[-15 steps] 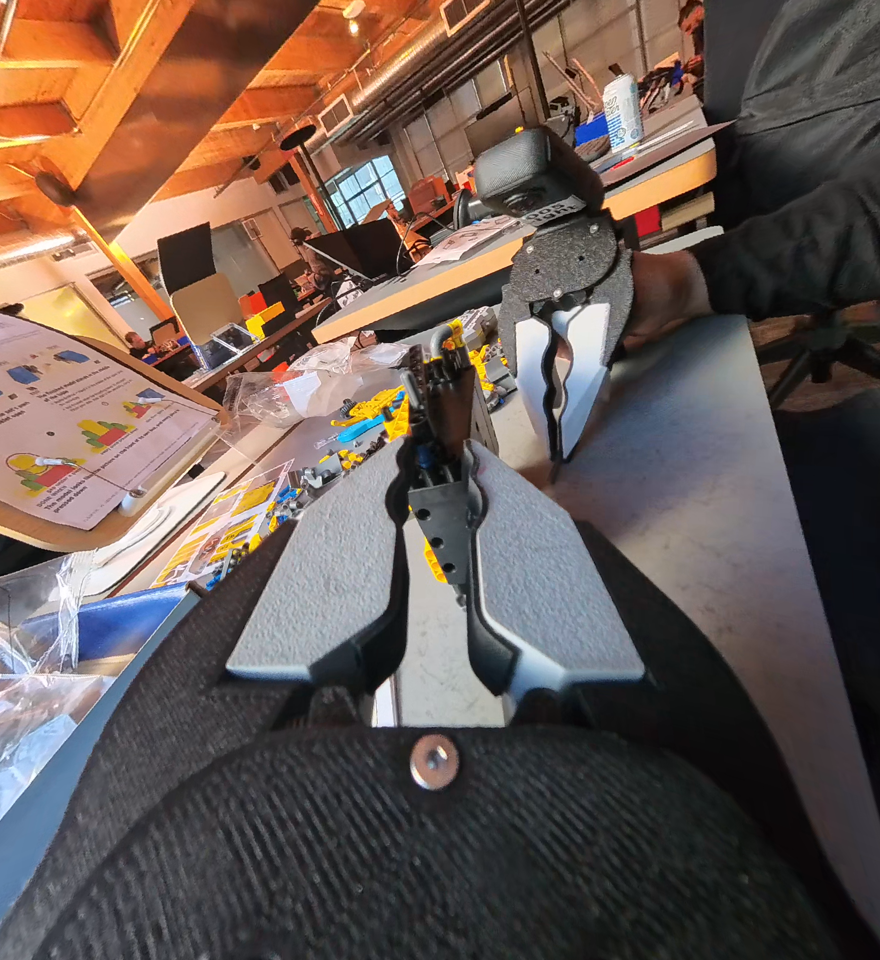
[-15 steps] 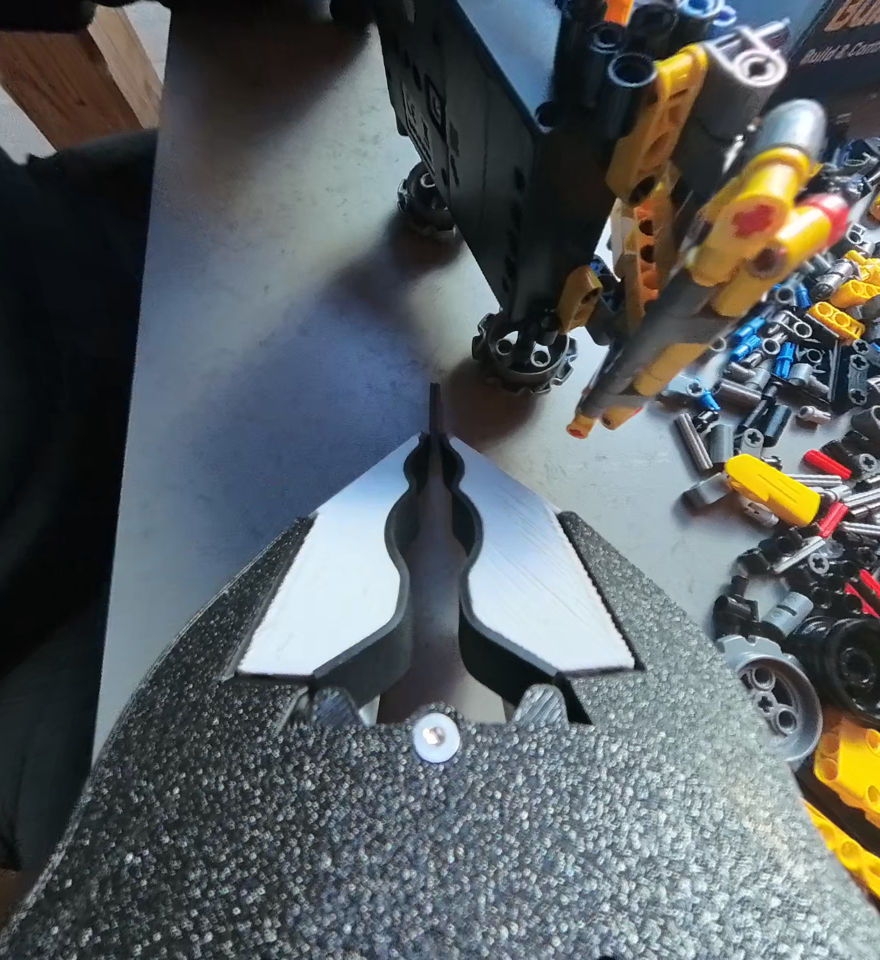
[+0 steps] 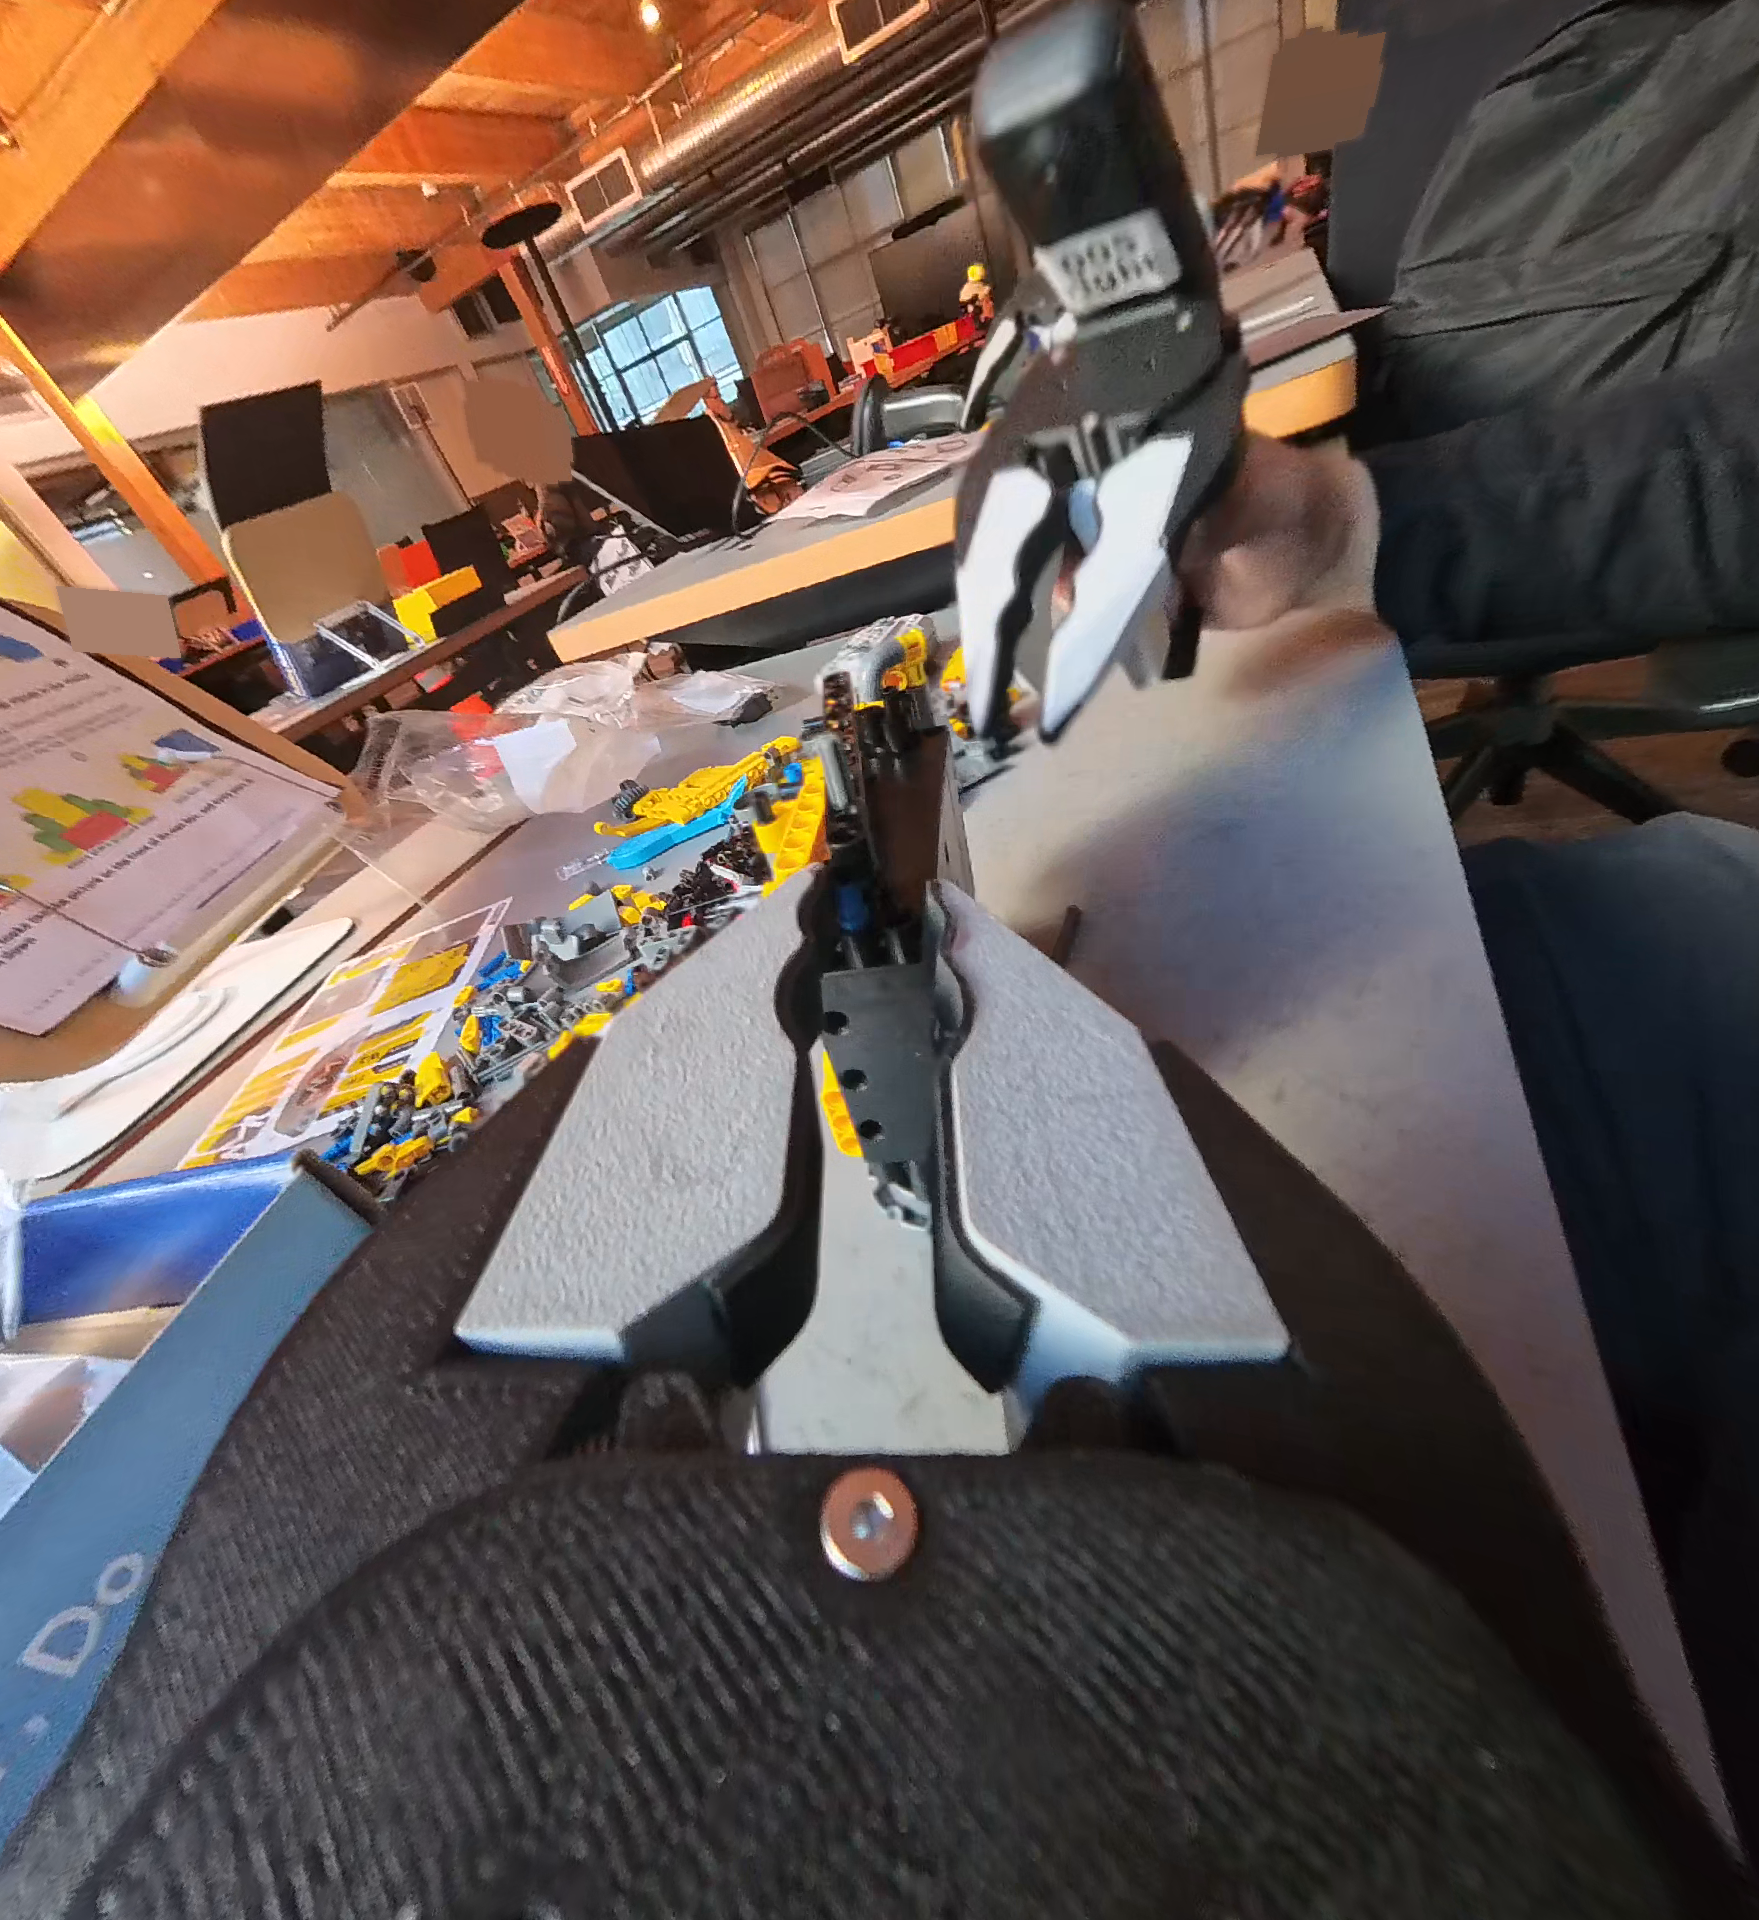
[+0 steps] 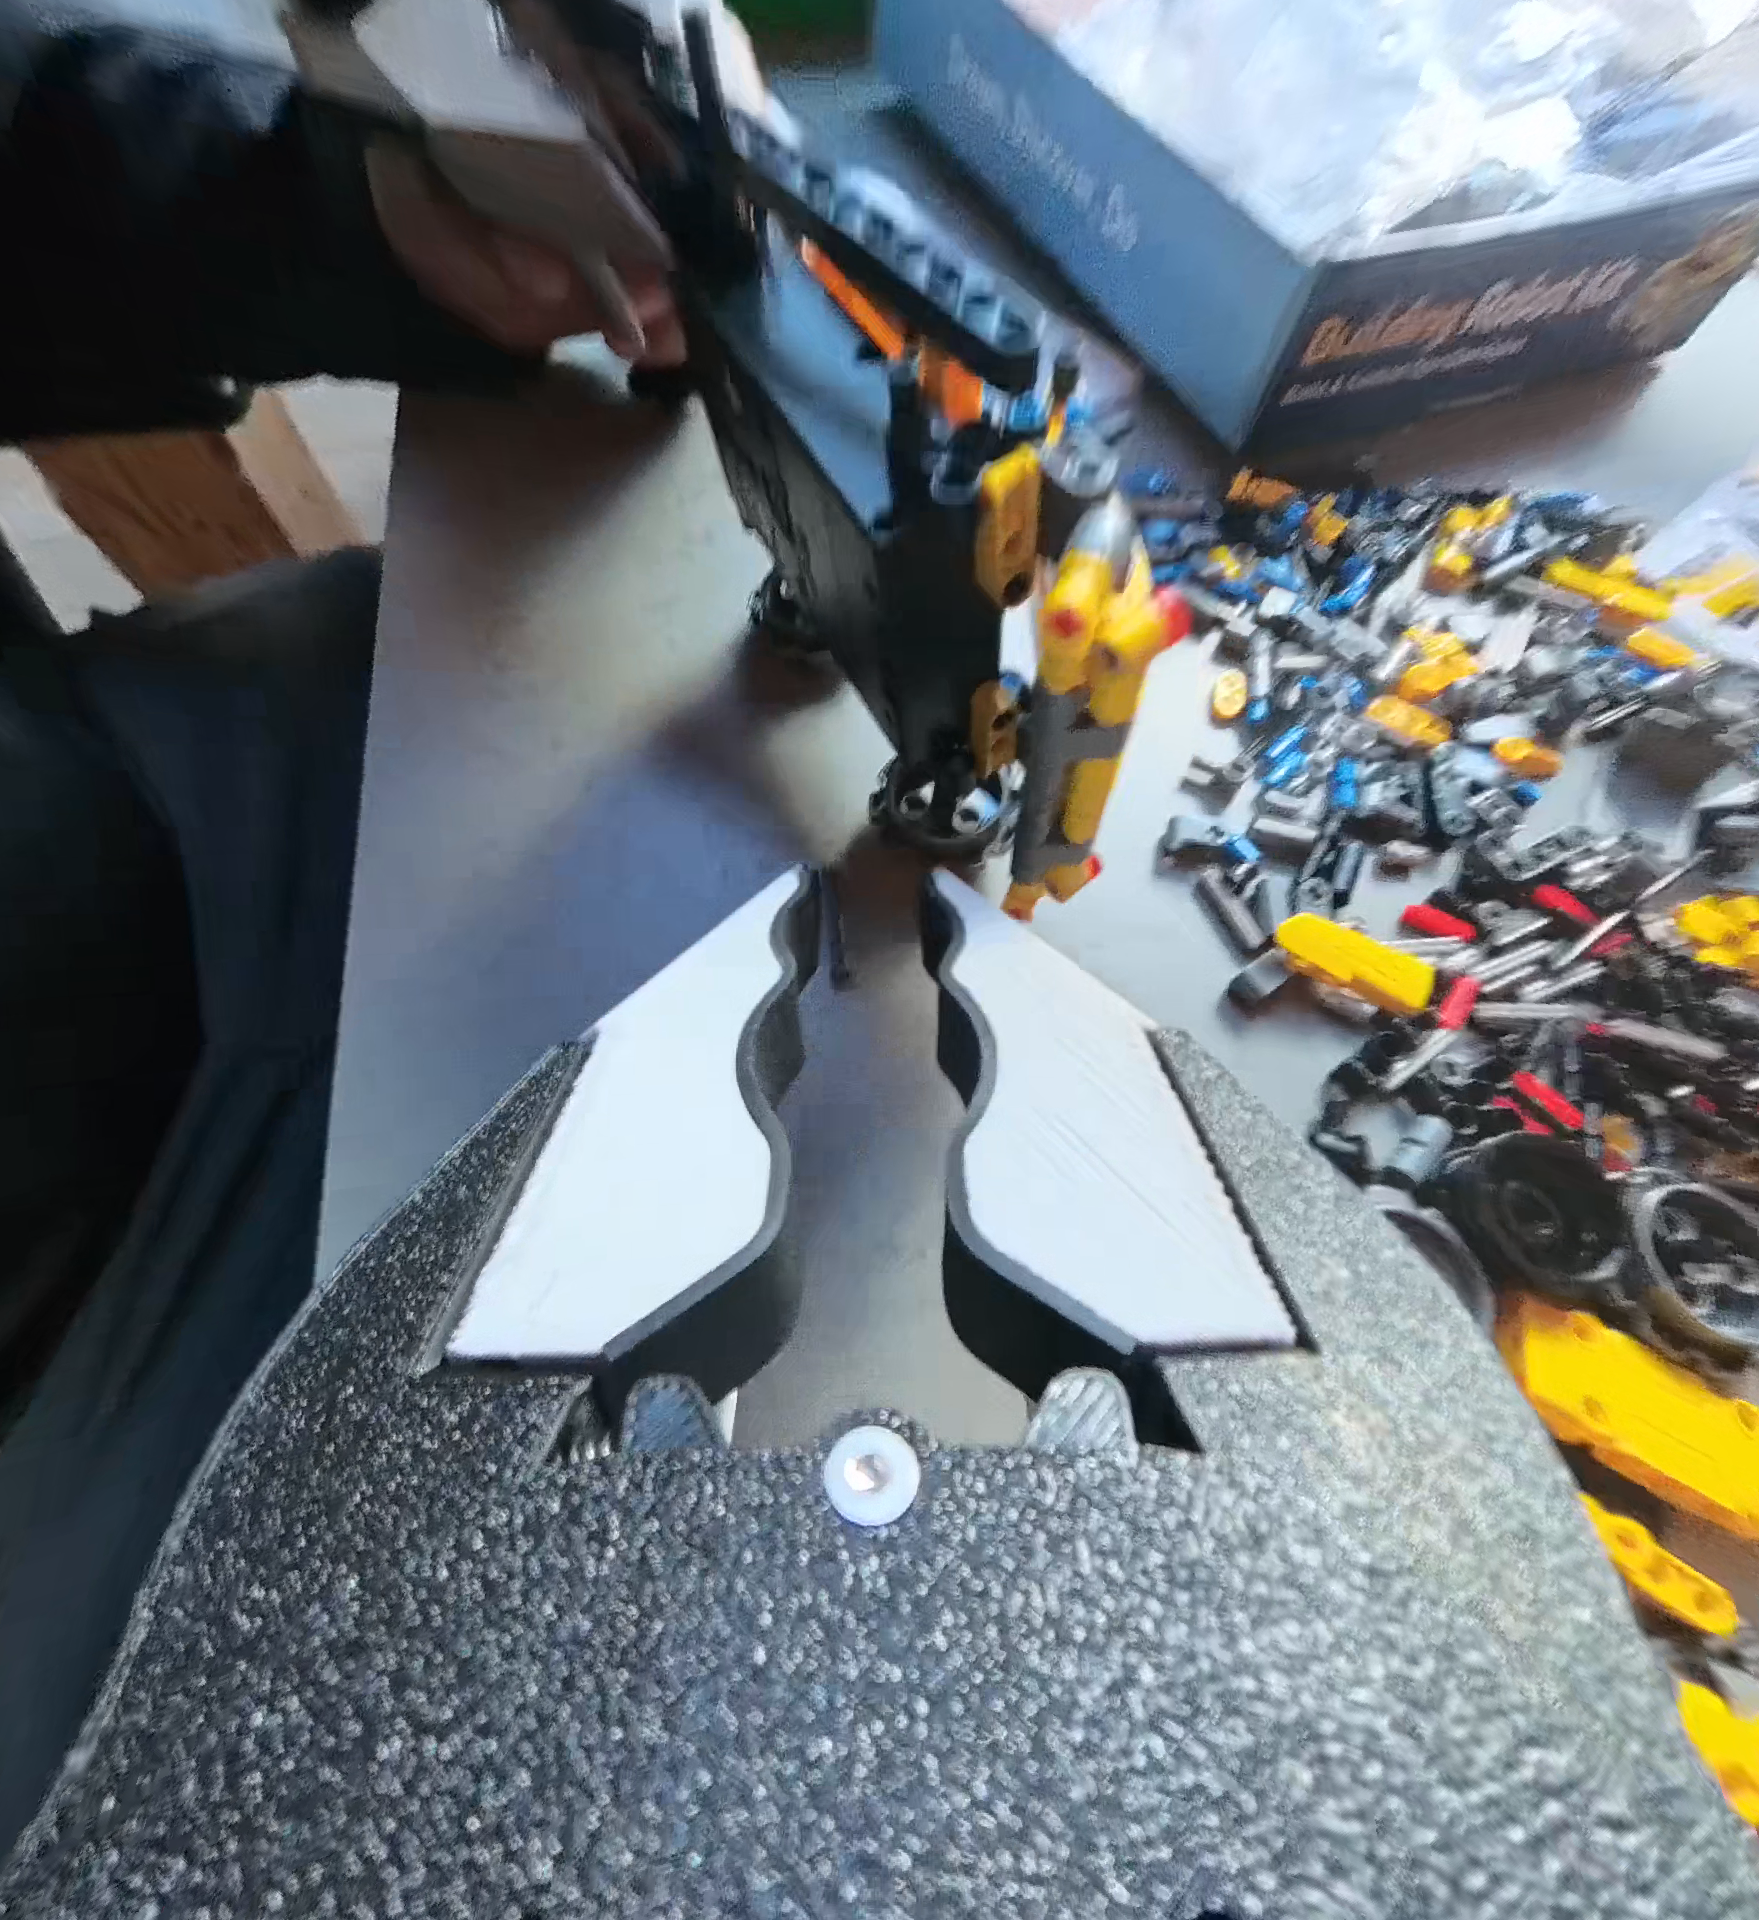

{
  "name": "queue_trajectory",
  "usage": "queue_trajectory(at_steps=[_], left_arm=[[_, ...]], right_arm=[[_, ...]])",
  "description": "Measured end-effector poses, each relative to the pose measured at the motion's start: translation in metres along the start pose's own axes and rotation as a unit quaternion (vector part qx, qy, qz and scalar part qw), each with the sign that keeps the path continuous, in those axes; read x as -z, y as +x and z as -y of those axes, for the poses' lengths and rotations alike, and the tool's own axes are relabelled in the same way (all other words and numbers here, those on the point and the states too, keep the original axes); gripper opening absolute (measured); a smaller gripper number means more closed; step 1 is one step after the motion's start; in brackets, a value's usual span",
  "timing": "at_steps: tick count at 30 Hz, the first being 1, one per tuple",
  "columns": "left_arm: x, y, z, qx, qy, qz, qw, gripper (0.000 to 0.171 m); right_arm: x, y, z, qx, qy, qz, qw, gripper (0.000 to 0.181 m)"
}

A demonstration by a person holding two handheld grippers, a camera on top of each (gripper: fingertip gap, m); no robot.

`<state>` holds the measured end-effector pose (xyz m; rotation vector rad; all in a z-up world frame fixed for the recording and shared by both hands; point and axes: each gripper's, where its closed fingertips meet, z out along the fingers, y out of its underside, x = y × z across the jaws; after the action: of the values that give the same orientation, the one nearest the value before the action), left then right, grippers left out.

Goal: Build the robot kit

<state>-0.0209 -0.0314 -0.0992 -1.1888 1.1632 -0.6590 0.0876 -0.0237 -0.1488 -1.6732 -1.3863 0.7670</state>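
Left gripper [image 3: 880,925]: jaws pinching the black-and-yellow brick model [image 3: 880,831]. Right gripper [image 4: 867,894]: jaws spread, empty, above the worktop [image 4: 563,727]; thin black pin [image 4: 833,930] beside its left jaw.

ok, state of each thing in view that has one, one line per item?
left gripper: shut on the black and yellow model.
right gripper: open, empty, above the table.
black and yellow model: gripped at one end, tilted, its gear wheel near the table.
thin black pin: loose, between the right fingertips.
loose parts: scattered on the table.
kit box: open, plastic bags inside.
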Motion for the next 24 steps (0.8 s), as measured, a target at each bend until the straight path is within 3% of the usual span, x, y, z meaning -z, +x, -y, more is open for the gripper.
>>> queue_trajectory(at_steps=[3, 10, 17, 21, 24], left_arm=[[0.000, 0.001, 0.000, 0.008, -0.007, -0.010, 1.000, 0.013], [-0.001, 0.000, -0.001, 0.014, -0.036, -0.029, 0.999, 0.013], [0.000, 0.001, -0.001, 0.014, -0.056, -0.031, 0.998, 0.013], [-0.001, 0.003, -0.001, 0.010, -0.059, -0.033, 0.998, 0.012], [-0.001, 0.002, -0.001, 0.009, -0.060, -0.031, 0.998, 0.012]], right_arm=[[0.008, -0.002, 0.037, 0.032, 0.018, -0.018, 0.999, 0.015], [-0.020, -0.007, 0.094, 0.116, -0.048, -0.010, 0.992, 0.024], [-0.049, -0.014, 0.096, 0.161, -0.132, 0.026, 0.978, 0.025], [-0.047, -0.009, 0.097, 0.146, -0.152, 0.028, 0.977, 0.009], [-0.046, -0.008, 0.098, 0.159, -0.168, 0.030, 0.972, 0.035]])
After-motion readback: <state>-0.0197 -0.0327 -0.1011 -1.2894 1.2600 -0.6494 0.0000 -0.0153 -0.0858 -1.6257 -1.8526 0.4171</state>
